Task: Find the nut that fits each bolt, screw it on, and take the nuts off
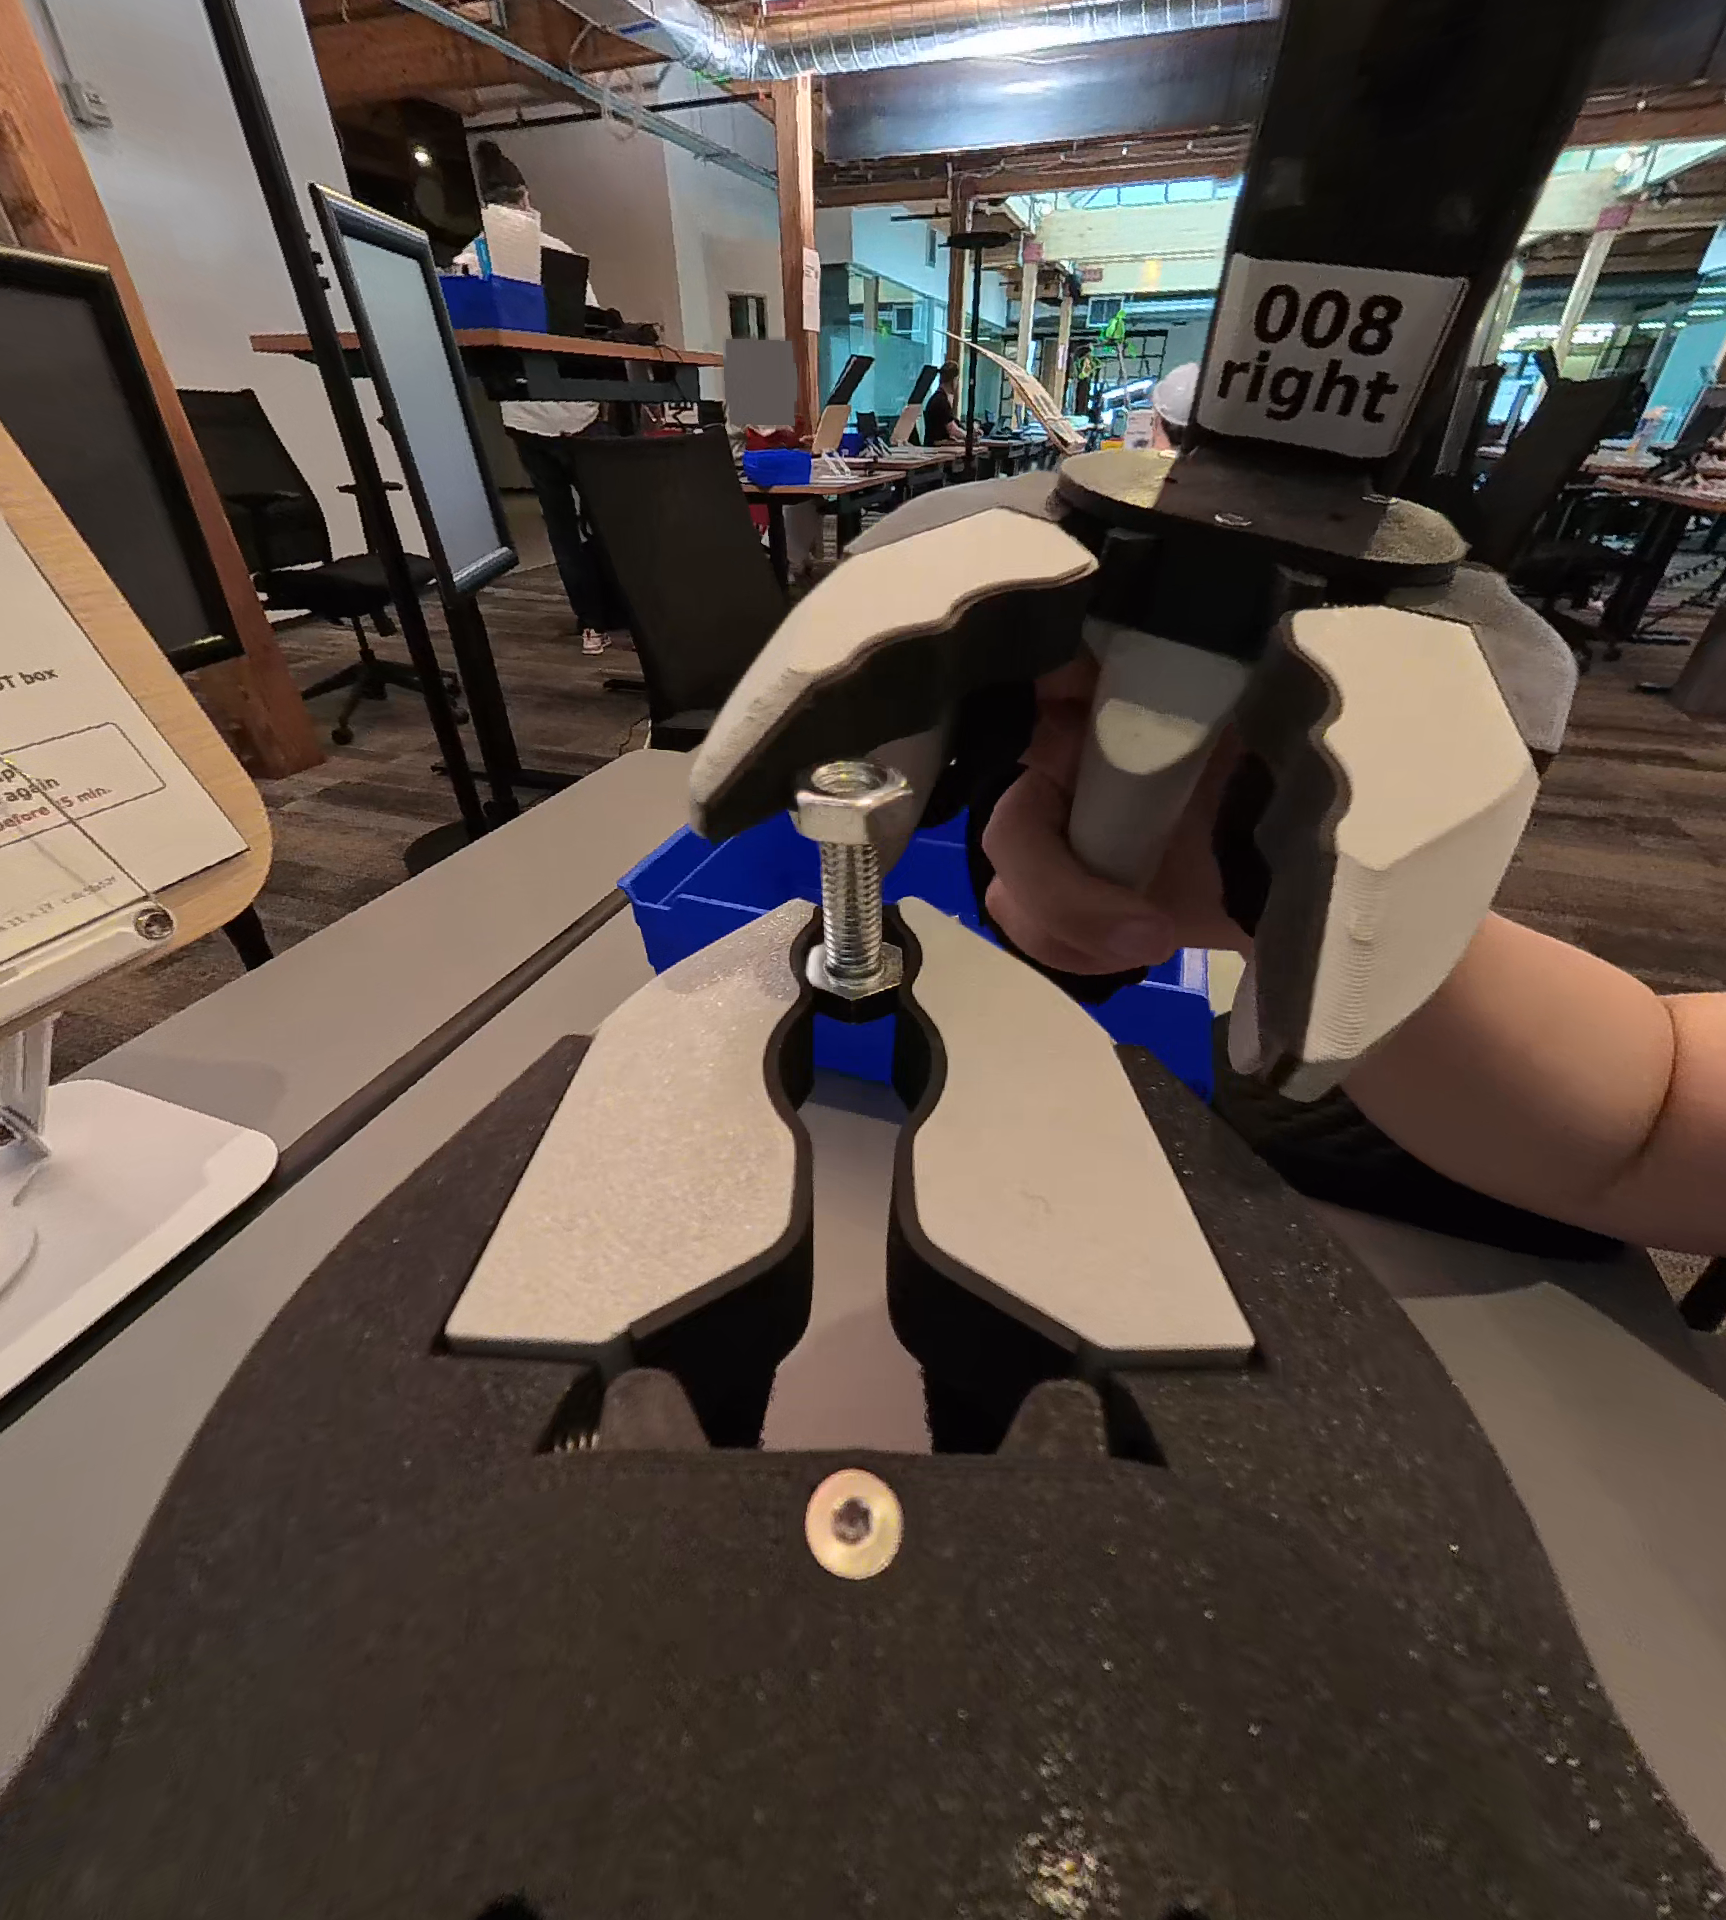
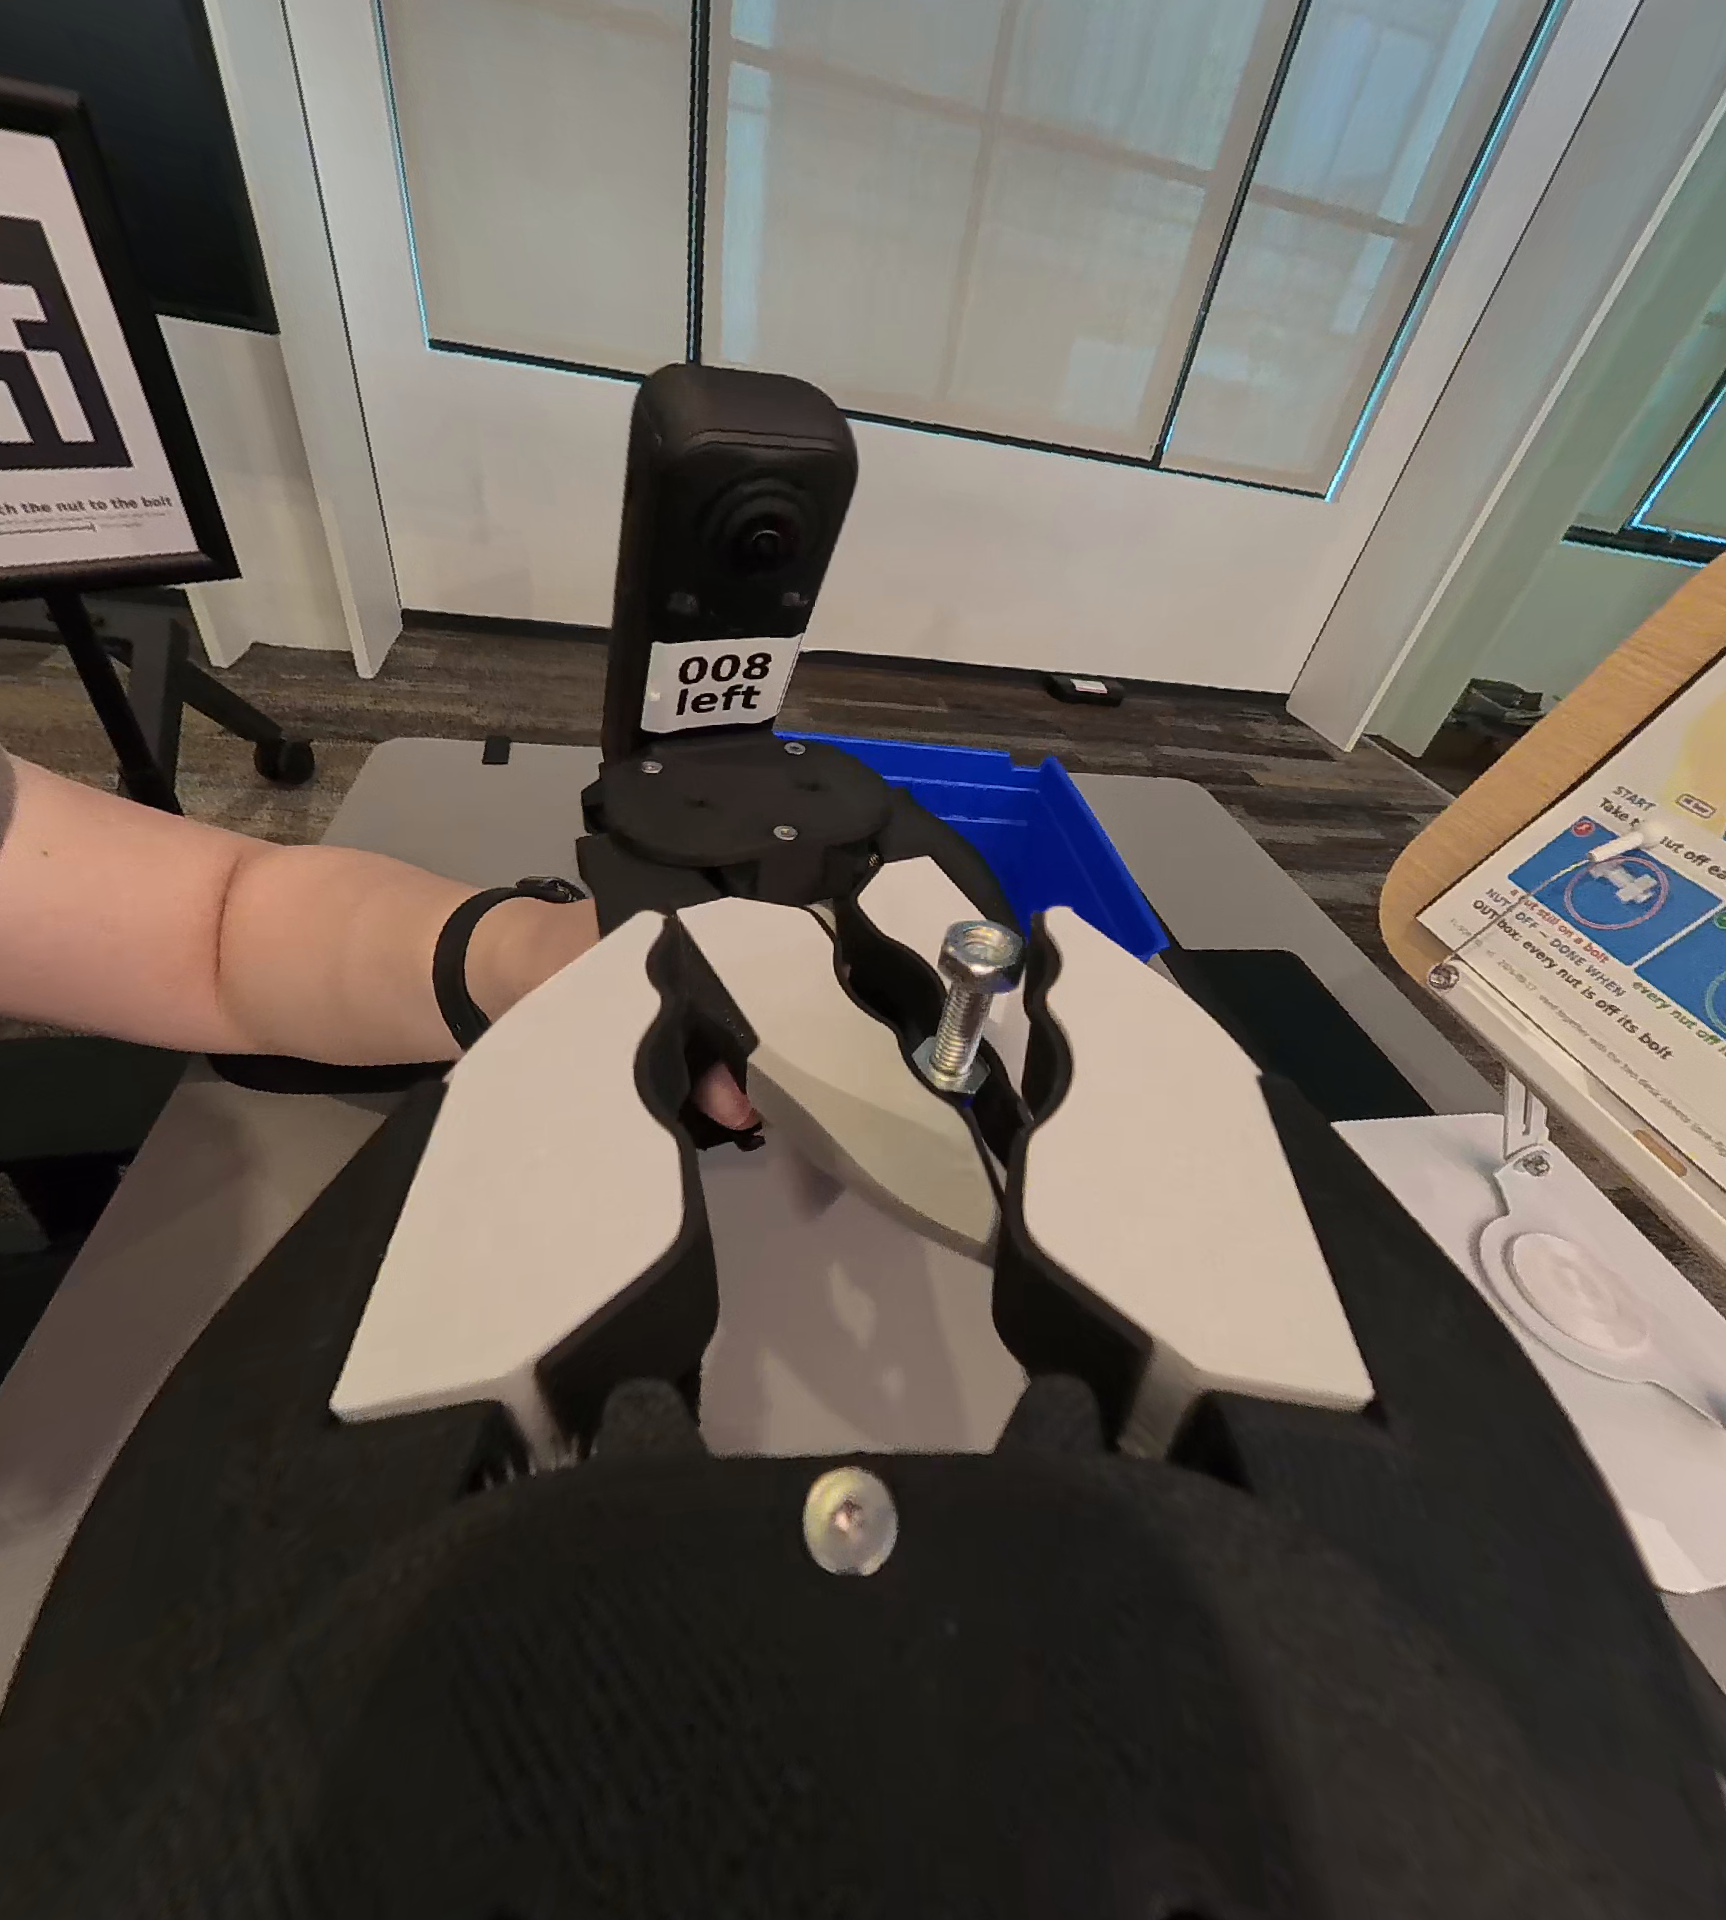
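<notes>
**Bolt held upright in the left tongs, nut at its top**

The bolt (image 1: pixel 851 883) stands nearly upright, its long axis running from 6 to 12 o'clock in the left wrist view and leaning slightly toward 1 o'clock in the right wrist view. Its hex head (image 1: pixel 854 971) is at the bottom and a nut (image 1: pixel 851 800) sits at the very top of the thread.

The left gripper (image 1: pixel 854 987) is closed down to a narrow slit at its tips and clamps the bolt by the hex head; behind the tips the scalloped inner edges leave a slim gap. The bolt rises free above the fingers.

The right gripper (image 1: pixel 984 914) comes in from 1 o'clock in the left wrist view, its jaws spread wide. One finger (image 1: pixel 880 665) lies just behind and over the nut, at or very near contact; the other finger (image 1: pixel 1399 831) is well apart at 3 o'clock. It grips nothing. In the right wrist view the bolt stands just inside the right-hand finger (image 2: pixel 1171 1174), with open room toward the left-hand one.

A blue bin (image 1: pixel 724 894) sits just behind the bolt, toward 12 o'clock, on the grey table (image 1: pixel 339 1018). An instruction board on a white stand (image 1: pixel 38 810) is at 9 o'clock, near the table's edge. The person's forearm (image 1: pixel 1565 1101) rests at 3 o'clock. Above the nut the space is open.
</notes>
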